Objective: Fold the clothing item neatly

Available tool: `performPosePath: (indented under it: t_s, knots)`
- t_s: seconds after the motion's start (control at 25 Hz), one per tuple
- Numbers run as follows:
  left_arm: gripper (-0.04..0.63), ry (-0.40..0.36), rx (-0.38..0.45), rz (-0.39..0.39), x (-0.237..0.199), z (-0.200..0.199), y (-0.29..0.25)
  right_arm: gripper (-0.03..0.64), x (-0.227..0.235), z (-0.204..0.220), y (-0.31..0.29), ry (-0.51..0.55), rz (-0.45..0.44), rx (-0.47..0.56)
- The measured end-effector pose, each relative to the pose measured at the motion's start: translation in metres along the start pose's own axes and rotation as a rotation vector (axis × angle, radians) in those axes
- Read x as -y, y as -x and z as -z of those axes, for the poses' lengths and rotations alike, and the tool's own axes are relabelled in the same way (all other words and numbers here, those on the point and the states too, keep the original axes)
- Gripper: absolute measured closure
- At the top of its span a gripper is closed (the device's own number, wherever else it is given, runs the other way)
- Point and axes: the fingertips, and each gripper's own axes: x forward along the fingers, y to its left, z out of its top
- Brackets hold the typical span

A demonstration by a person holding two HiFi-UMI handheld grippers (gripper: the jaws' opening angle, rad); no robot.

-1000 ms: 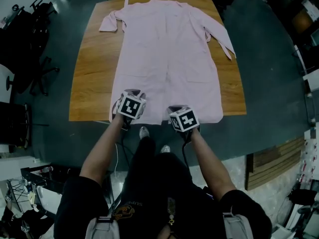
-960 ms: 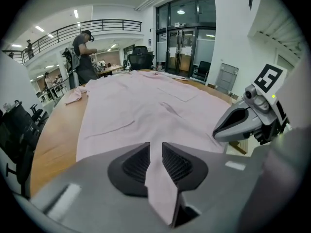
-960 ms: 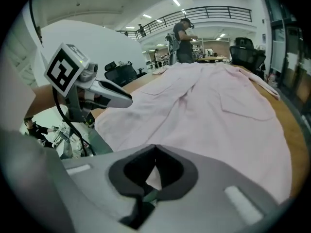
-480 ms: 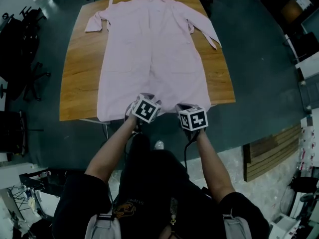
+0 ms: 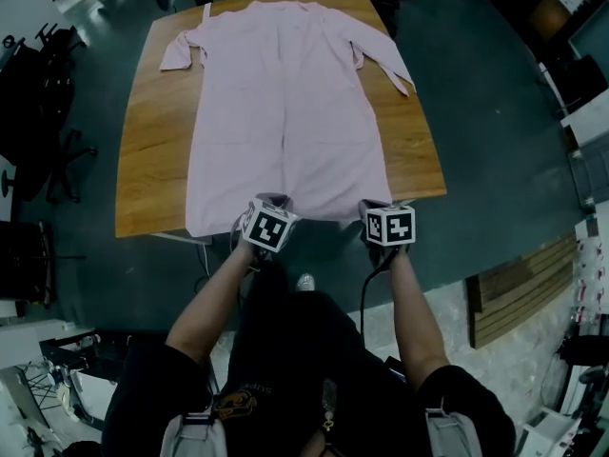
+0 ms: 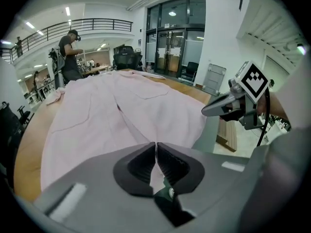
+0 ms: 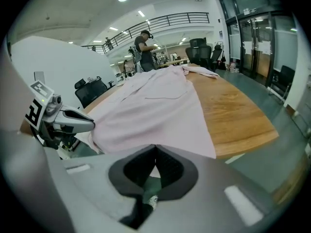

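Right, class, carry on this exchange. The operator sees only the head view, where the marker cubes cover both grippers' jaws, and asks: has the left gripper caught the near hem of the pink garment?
Observer: Yes. The left gripper has just closed its jaws. The tips meet on the pink garment, and cloth shows in the gap behind them.
Operator: And the right one?
Observer: The right gripper is shut too, with pale cloth hanging between its pads.
Operator: Is anyone beyond the far end of the table?
Observer: Yes. Past the table, a person stands among the desks.
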Motion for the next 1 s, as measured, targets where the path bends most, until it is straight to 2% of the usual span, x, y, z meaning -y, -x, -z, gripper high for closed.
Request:
performPosePath:
  t_s: [0.2,0.4,0.52,0.64,1.0]
  knots:
    - [0.534,0.026,-0.071,0.001,-0.010,0.027,-0.009,0.614,-0.012,-0.013,-0.002,0.019,-0.019,0.023]
    - [0.525,0.107,-0.001,0.012,-0.016,0.014,0.008,0.614,-0.011,-0.031,0.003,0.030,-0.027,0.051]
    - [0.528,0.115,0.062,-0.033,-0.035,-0.011,0.027,0.614,-0.018,-0.052,0.008,0.049,-0.041,0.082]
    - [0.585,0.100,0.140,-0.093,-0.059,-0.050,0.046,0.614,-0.022,-0.082,0.014,0.079,-0.049,0.124]
    - [0.588,0.058,0.301,-0.084,-0.119,-0.167,0.051,0.614,-0.018,-0.197,0.014,0.139,-0.023,0.244]
